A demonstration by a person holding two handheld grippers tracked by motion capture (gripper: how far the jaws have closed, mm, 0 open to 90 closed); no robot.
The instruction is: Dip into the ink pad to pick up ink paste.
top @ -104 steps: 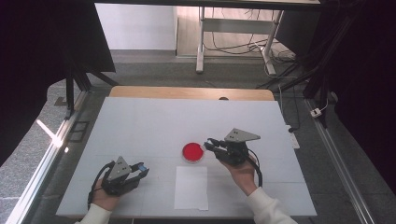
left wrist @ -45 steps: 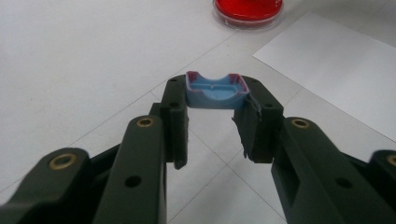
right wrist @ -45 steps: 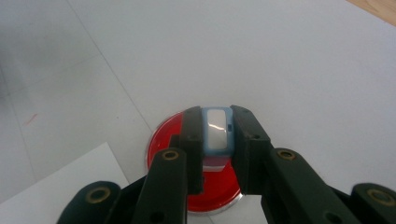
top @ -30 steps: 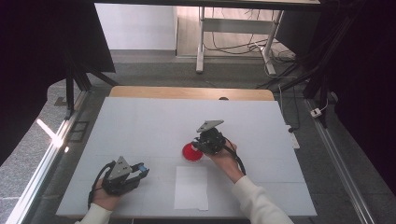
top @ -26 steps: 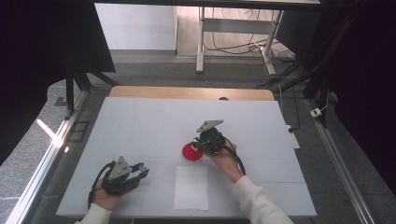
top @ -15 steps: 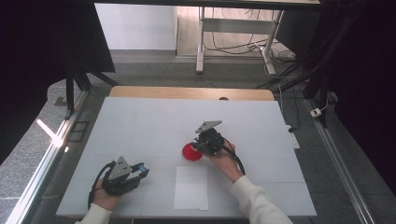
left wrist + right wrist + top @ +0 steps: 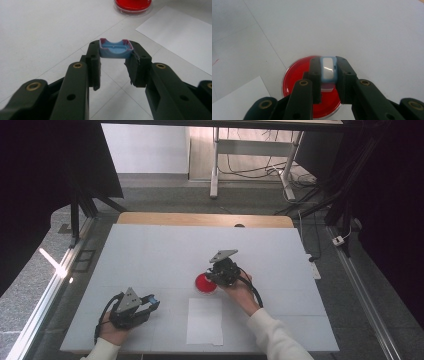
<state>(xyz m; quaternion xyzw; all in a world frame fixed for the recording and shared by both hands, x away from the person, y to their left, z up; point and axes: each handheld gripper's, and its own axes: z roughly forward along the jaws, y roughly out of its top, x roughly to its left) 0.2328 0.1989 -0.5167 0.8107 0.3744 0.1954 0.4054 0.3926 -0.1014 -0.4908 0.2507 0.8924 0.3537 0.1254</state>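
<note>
A round red dish (image 7: 202,285) lies near the middle of the white table (image 7: 150,250). My right gripper (image 7: 214,277) hovers over the dish's right side, shut on a small pale-blue block with a white face (image 7: 328,69); the red dish (image 7: 295,75) lies right beneath the jaws. My left gripper (image 7: 150,303) rests near the front left of the table, shut on a small blue curved piece with reddish edges (image 7: 115,48). From the left gripper view the red dish (image 7: 132,4) lies farther ahead.
A white sheet of paper (image 7: 205,321) lies flat in front of the dish, between the two hands; it also shows as the paper (image 7: 180,32) to the right of the left jaws. A wooden strip (image 7: 200,219) runs along the table's far edge.
The right gripper has moved left from the table's right side to just over the red dish and has held there for the last second. The left gripper has stayed put.
</note>
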